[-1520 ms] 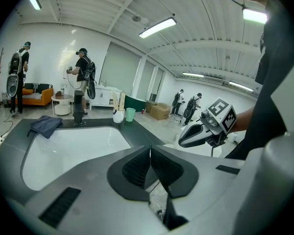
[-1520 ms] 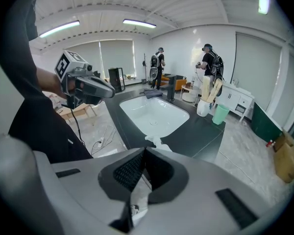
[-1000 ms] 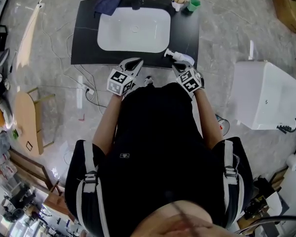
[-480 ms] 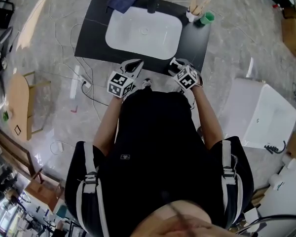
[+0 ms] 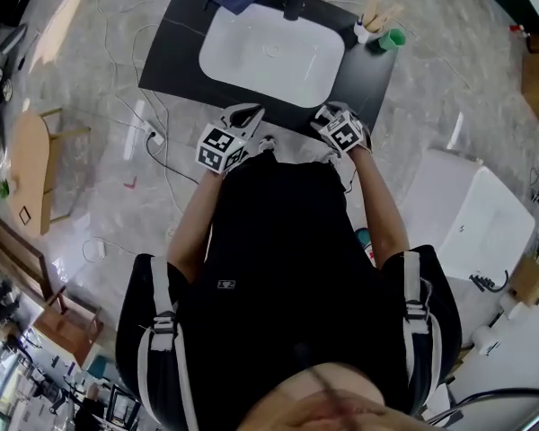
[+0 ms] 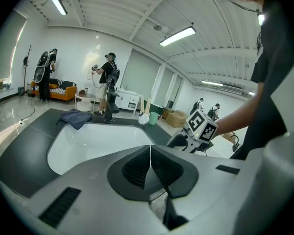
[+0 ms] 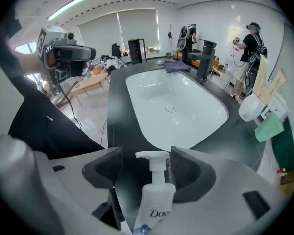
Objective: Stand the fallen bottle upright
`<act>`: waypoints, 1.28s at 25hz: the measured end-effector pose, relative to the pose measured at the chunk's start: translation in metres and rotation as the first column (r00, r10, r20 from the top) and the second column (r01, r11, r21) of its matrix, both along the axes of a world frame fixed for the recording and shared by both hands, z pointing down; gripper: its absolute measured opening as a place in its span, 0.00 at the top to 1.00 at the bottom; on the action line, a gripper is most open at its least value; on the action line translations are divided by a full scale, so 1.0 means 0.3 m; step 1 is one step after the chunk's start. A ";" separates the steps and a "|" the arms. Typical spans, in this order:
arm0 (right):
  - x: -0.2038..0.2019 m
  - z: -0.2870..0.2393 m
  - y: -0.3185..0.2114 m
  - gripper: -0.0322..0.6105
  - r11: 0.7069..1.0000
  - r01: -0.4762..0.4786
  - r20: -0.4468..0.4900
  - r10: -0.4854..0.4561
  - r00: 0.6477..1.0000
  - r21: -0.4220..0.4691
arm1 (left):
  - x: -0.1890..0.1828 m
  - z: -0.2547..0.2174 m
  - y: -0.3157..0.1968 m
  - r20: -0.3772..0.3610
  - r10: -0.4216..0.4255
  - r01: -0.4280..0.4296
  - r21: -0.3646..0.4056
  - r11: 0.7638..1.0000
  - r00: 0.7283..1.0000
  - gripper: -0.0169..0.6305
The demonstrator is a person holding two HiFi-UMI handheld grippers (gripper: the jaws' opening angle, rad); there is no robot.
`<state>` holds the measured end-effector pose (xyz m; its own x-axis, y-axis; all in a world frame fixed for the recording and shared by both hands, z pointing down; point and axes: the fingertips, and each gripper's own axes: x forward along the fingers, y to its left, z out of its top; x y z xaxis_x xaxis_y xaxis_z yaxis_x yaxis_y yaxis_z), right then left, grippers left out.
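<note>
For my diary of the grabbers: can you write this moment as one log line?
right gripper: jaws just opened, Dove pump bottle between, ungripped | left gripper: shut, empty | bottle: lying on black counter

Open lab hall: freestanding washbasin counter (image 5: 175, 61), floor cables (image 5: 153, 142), backpack-rigged people (image 6: 45, 72), ceiling strip lights (image 6: 178, 35).

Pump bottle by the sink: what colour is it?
The pump bottle is white with dark lettering; the right gripper view shows it best.
</note>
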<state>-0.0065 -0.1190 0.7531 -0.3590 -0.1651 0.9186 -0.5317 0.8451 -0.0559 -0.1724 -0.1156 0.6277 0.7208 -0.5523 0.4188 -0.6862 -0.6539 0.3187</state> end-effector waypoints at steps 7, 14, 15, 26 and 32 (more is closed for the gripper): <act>-0.004 0.054 -0.011 0.42 0.997 -0.004 -0.017 0.002 1.000 -0.074 | -0.024 0.019 0.019 0.010 -0.004 0.004 -0.022 1.000 1.000 0.95; -0.004 0.082 -0.037 0.43 0.996 -0.005 -0.042 0.001 0.999 -0.094 | -0.046 0.023 0.009 0.019 -0.012 0.012 -0.028 1.000 1.000 0.95; -0.002 0.085 -0.039 0.44 0.995 -0.004 -0.048 -0.001 0.999 -0.096 | -0.049 0.023 0.008 0.020 -0.013 0.013 -0.028 1.000 1.000 0.95; -0.015 0.040 -0.024 0.46 0.996 0.033 -0.024 -0.035 0.999 -0.085 | -0.050 -0.001 0.001 0.024 -0.020 0.020 -0.009 1.000 1.000 0.95; -0.003 -0.061 -0.023 0.46 0.999 0.045 0.056 -0.044 0.997 -0.028 | -0.004 -0.013 0.018 0.023 -0.021 0.021 -0.001 1.000 1.000 0.95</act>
